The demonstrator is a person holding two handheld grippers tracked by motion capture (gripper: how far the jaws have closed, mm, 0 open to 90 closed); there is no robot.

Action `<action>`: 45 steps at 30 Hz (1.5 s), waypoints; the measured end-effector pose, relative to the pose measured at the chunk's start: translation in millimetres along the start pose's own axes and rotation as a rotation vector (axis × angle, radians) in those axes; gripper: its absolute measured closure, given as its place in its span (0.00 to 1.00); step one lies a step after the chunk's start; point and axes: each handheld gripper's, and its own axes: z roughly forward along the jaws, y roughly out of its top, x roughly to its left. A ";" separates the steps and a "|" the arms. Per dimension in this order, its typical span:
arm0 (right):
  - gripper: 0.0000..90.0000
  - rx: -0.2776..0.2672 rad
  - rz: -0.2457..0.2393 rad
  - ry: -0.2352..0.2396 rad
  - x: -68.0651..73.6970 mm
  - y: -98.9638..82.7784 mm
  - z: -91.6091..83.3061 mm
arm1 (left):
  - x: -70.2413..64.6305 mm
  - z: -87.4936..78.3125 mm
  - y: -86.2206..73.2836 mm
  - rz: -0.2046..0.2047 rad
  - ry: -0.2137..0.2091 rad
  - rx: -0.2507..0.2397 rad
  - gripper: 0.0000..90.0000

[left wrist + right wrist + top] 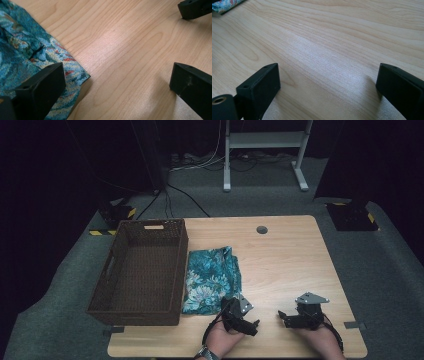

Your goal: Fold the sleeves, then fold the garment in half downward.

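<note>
Nearest to me, both of my hands are resting at the near edge of the table (pixel 280 270), each holding a gripper. Going left to right: the woven basket (pixel 142 270) is sitting empty at the far left, and the folded teal floral cloth (pixel 212 277) is lying flat just beside its right wall, apparently not touching it.

My left gripper (pixel 247 324) is hovering at the cloth's near right corner, jaws spread wide and pinching nothing. In the left gripper view one jaw is hanging over the cloth's (pixel 30 55) corner while the other is over bare wood. My right gripper (pixel 286 317) is sitting farther right, well apart from the cloth, jaws likewise spread wide over bare table, with only a sliver of cloth (pixel 225 5) showing at the far left of its view.

I am judging that the cloth is going into the basket. If I am closing on that corner alone, I am risking catching just the top layer, so the fold is opening and the bundle is dragging or snagging on the basket rim. With my right gripper this far off, I am leaving the other side unsupported and sagging.
</note>
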 end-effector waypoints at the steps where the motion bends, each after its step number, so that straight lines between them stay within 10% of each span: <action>1: 0.05 0.001 0.001 -0.002 -0.2 -0.1 0.1 | -0.3 0.6 0.1 -0.010 -0.001 0.000 0.00; 32: 0.01 0.012 -0.023 0.015 0.8 0.2 0.9 | 1.2 0.7 2.1 -0.025 -0.016 -0.001 0.00; 45: 0.01 0.015 -0.024 0.018 1.4 0.8 1.4 | 18.1 -16.5 10.4 -0.041 -0.014 -0.077 0.00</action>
